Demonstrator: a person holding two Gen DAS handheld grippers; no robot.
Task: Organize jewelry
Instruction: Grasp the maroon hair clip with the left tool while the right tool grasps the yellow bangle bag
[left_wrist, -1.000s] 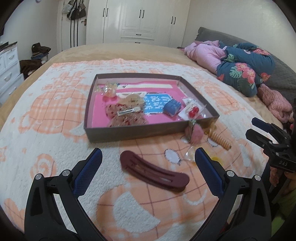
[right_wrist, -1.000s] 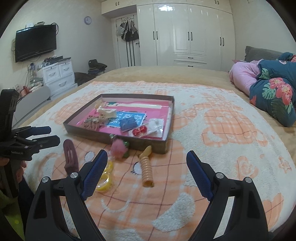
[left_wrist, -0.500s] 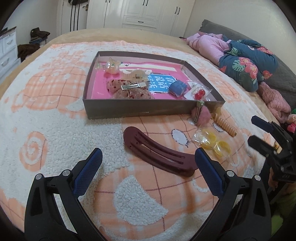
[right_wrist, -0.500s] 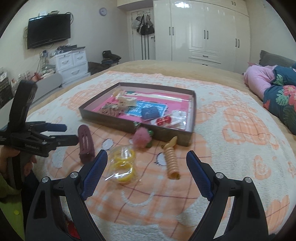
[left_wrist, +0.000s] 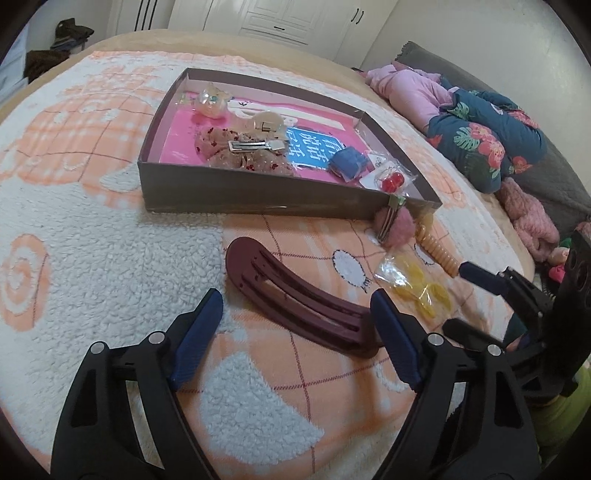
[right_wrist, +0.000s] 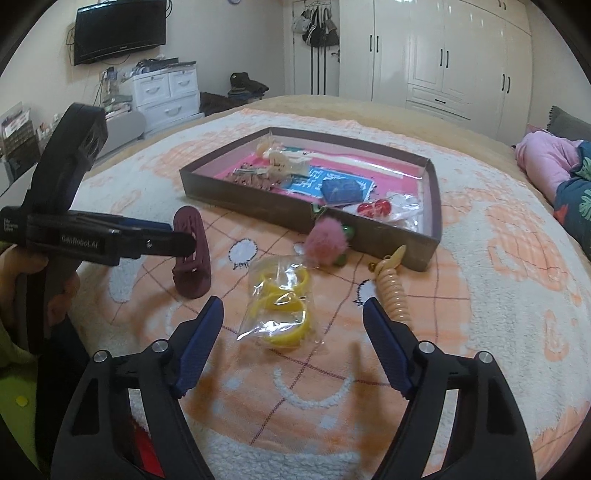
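Observation:
A long maroon hair clip (left_wrist: 295, 299) lies on the blanket; it also shows in the right wrist view (right_wrist: 192, 254). My left gripper (left_wrist: 295, 332) is open, its jaws on either side of the clip's near end. My right gripper (right_wrist: 293, 328) is open just in front of a clear bag of yellow rings (right_wrist: 282, 306), also in the left wrist view (left_wrist: 415, 286). A pink pom-pom (right_wrist: 327, 240) and a beige spiral clip (right_wrist: 393, 286) lie by the brown box (left_wrist: 258, 194) with a pink lining, which holds several hair pieces.
The box's near wall (right_wrist: 295, 212) stands behind the loose items. Pink and floral clothes (left_wrist: 476, 125) are piled at the bed's right side. A white drawer unit (right_wrist: 166, 96) and wardrobes (right_wrist: 443, 55) stand beyond the bed.
Both grippers have moved forward and down. The left one closed in on the maroon clip, the right one on the bag of yellow rings. Both stayed open.

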